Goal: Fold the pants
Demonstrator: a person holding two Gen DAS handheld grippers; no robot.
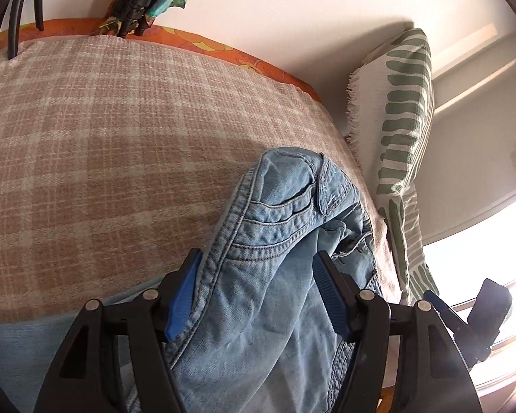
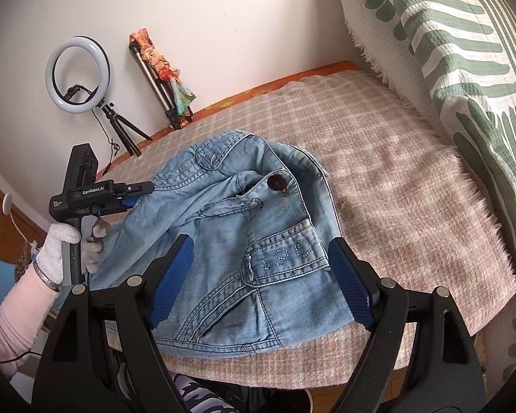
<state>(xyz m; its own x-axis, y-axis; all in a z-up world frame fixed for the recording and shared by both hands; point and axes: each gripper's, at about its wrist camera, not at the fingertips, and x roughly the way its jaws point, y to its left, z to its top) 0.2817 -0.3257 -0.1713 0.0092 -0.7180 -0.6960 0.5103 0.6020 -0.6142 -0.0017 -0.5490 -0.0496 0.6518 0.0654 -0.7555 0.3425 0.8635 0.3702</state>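
Light blue denim pants (image 2: 244, 241) lie bunched on the plaid blanket (image 2: 395, 186), waistband and brown button (image 2: 276, 183) up. In the left wrist view the pants (image 1: 258, 275) run between the fingers of my left gripper (image 1: 254, 285), whose jaws stand apart around the cloth. The left gripper also shows in the right wrist view (image 2: 134, 194), its tips at the pants' left edge. My right gripper (image 2: 258, 275) is open just above the pants' pocket area near the front edge.
A green-and-white leaf-pattern pillow (image 2: 447, 51) leans at the right. A ring light on a tripod (image 2: 78, 75) and a folded tripod (image 2: 161, 79) stand at the far wall. The blanket's fringed edge (image 2: 492, 234) is at the right.
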